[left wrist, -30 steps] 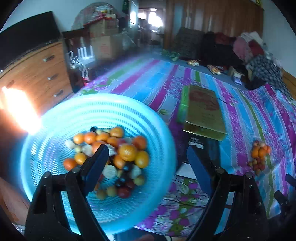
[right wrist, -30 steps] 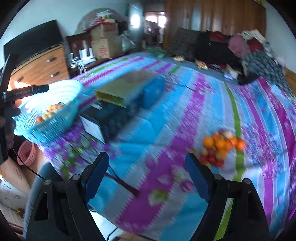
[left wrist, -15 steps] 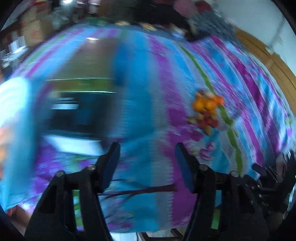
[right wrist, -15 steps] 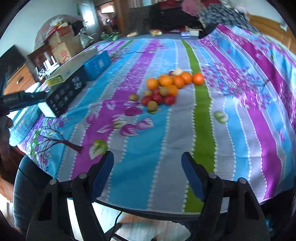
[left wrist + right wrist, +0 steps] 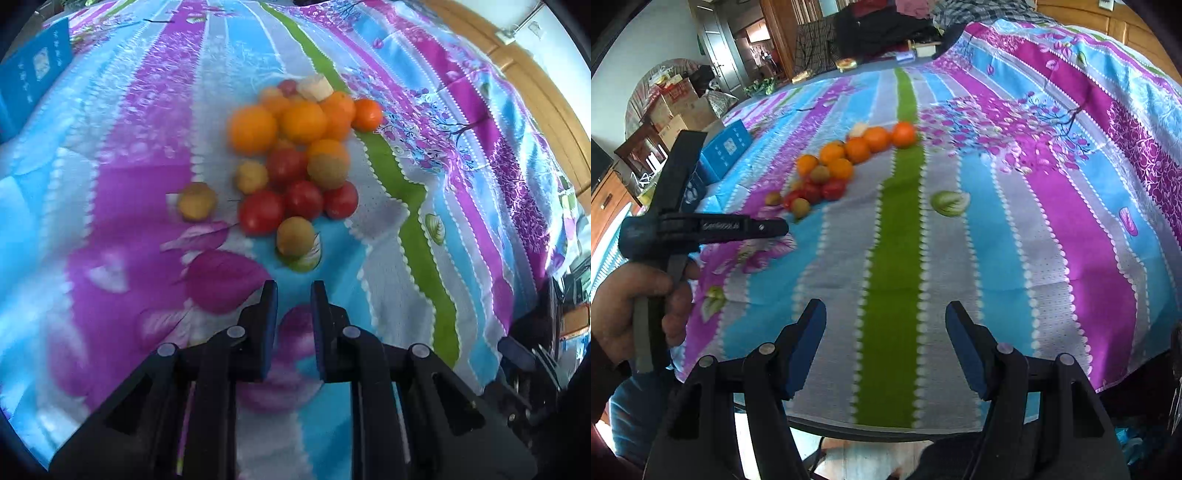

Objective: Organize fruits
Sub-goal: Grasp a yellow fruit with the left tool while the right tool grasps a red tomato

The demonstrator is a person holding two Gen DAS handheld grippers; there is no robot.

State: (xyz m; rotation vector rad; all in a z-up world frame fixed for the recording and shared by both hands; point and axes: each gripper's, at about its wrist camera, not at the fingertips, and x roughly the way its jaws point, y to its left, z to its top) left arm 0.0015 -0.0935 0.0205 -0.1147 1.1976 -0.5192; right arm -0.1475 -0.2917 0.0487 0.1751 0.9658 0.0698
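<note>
Your left gripper (image 5: 293,295) has narrowed since a second ago: its jaws stood wide over the blue basket then, and now they leave only a slim gap, holding nothing, low over the cloth (image 5: 110,258). The basket has dropped out of its view, and the fruits (image 5: 295,155) now lie just ahead of the tips. Nearest is a brownish round one (image 5: 295,236), then red ones (image 5: 261,211), then oranges (image 5: 252,129) behind, with a pale chunk (image 5: 315,86) at the far end; a small yellowish one (image 5: 197,201) sits a little apart to the left. Your right gripper (image 5: 885,314) remains spread wide and empty, but it has swung from the boxes to hang over the near edge of the striped cloth, above the green stripe (image 5: 897,258). From there your left hand (image 5: 631,306) shows at the left, and the fruit pile sits well ahead. The surface is covered by a floral cloth in purple, blue, grey and green stripes. A blue box (image 5: 726,147) lies left of the pile. Beyond are stacked cartons (image 5: 679,110), a wooden dresser (image 5: 607,206), a doorway and a heap of clothes (image 5: 886,22).
</note>
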